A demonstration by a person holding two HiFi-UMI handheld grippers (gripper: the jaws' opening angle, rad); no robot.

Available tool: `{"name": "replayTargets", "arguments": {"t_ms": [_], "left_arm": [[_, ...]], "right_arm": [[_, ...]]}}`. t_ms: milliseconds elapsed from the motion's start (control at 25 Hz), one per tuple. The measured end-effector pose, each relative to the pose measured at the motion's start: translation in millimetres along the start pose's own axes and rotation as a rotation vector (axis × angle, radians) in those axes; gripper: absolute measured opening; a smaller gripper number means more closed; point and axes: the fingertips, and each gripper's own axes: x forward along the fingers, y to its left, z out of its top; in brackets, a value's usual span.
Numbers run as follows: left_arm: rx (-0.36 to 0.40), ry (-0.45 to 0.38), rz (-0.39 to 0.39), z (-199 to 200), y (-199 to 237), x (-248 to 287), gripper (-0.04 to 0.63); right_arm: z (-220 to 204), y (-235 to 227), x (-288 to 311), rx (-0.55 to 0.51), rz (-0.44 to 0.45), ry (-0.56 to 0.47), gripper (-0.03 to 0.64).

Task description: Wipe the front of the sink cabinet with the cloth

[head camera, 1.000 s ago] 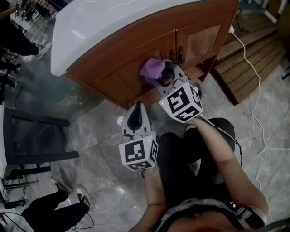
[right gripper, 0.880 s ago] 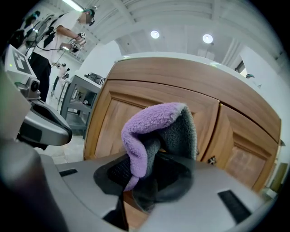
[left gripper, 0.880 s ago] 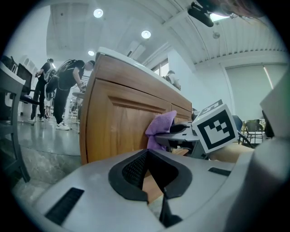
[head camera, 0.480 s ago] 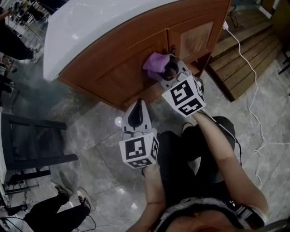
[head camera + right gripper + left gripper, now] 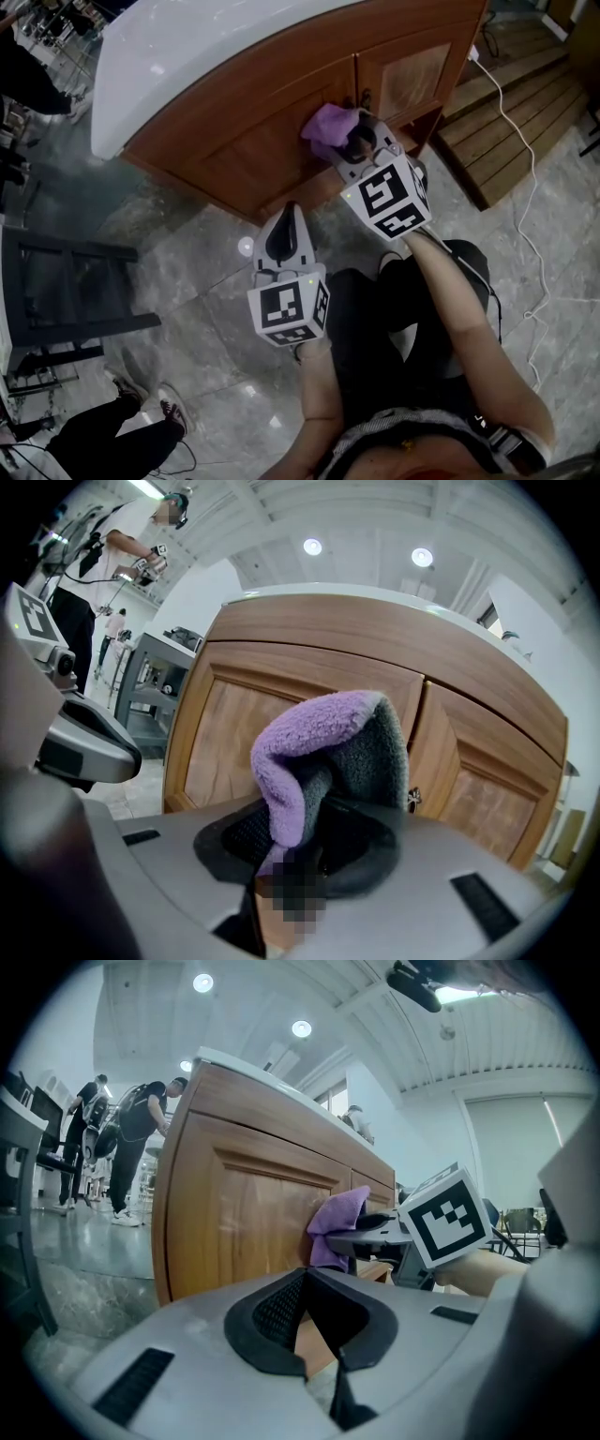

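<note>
The wooden sink cabinet [image 5: 253, 122] has two panelled doors under a white countertop [image 5: 197, 47]. My right gripper [image 5: 349, 142] is shut on a purple and grey cloth [image 5: 328, 124], which is pressed against the cabinet front near the seam between the doors. In the right gripper view the cloth [image 5: 328, 747] bulges out of the jaws in front of the left door [image 5: 253, 742]. My left gripper [image 5: 286, 230] is held lower, off the cabinet, its jaws shut with nothing between them. The left gripper view shows the cloth [image 5: 336, 1227] and the right gripper [image 5: 375, 1237] against the cabinet [image 5: 244, 1213].
A white cable [image 5: 520, 178] runs across the grey tiled floor at the right, beside a wooden pallet [image 5: 506, 122]. A dark metal frame [image 5: 66, 291] stands at the left. A person's legs and shoes [image 5: 141, 422] are at lower left. My knees [image 5: 403, 300] are below the grippers.
The right gripper with the cloth has shifted slightly right and up along the cabinet front, toward the door seam. The left gripper has barely moved.
</note>
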Motion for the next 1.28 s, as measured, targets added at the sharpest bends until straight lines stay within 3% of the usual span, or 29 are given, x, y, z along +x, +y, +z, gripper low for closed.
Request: {"name": "replayTargets", "arguments": {"t_ms": [560, 1120, 1280], "left_arm": [[-0.011, -0.007, 0.012, -2, 4, -4, 0.000], [-0.033, -0.005, 0.113, -11, 35, -39, 0.000], [-0.042, -0.004, 0.153, -14, 47, -50, 0.000]], "right_arm": [[-2, 5, -3, 0.011, 0.014, 0.007, 0.166], [13, 120, 3, 0.021, 0.292, -0.042, 0.166], [13, 156, 13, -0.018, 0.353, -0.046, 0.166]]}}
